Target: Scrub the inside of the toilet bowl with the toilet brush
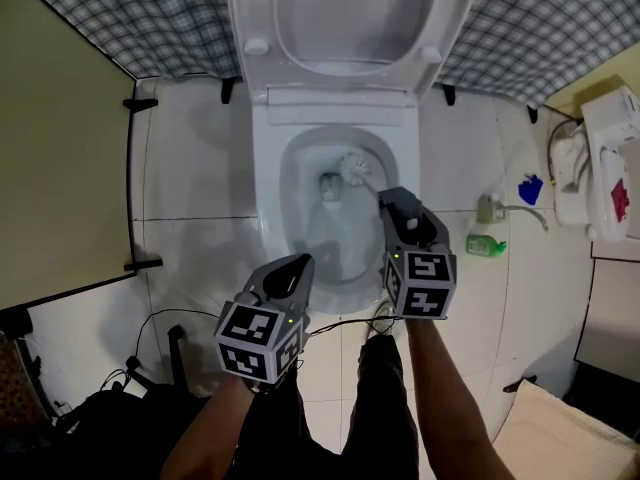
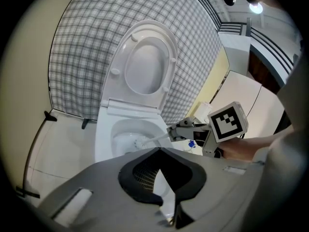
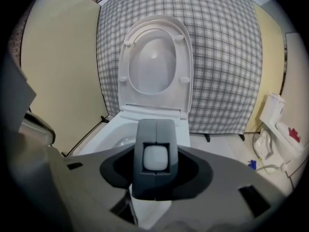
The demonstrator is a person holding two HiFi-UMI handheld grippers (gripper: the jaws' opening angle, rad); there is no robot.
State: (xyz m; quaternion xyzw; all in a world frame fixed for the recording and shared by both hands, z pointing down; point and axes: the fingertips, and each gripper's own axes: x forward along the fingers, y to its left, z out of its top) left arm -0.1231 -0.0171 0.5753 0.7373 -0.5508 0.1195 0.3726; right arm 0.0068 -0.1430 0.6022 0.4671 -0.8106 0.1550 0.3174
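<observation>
Toilet brush (image 1: 355,168) bristles: head view shows.

One toilet (image 1: 268,203), one brush (image 1: 355,168), two claws (image 1: 296,268) (image 1: 392,201)

Your left gripper (image 1: 296,262) sits nearer to you, on the left, tilted forward and down, its jaws closed together with nothing between them. Your right gripper (image 1: 388,200) reaches further forward and slopes down too, its jaws clamped on the handle of the toilet brush (image 1: 355,168). Your left forearm (image 1: 212,430) and right forearm (image 1: 452,403) come in bare from below, the right stretched out more.
</observation>
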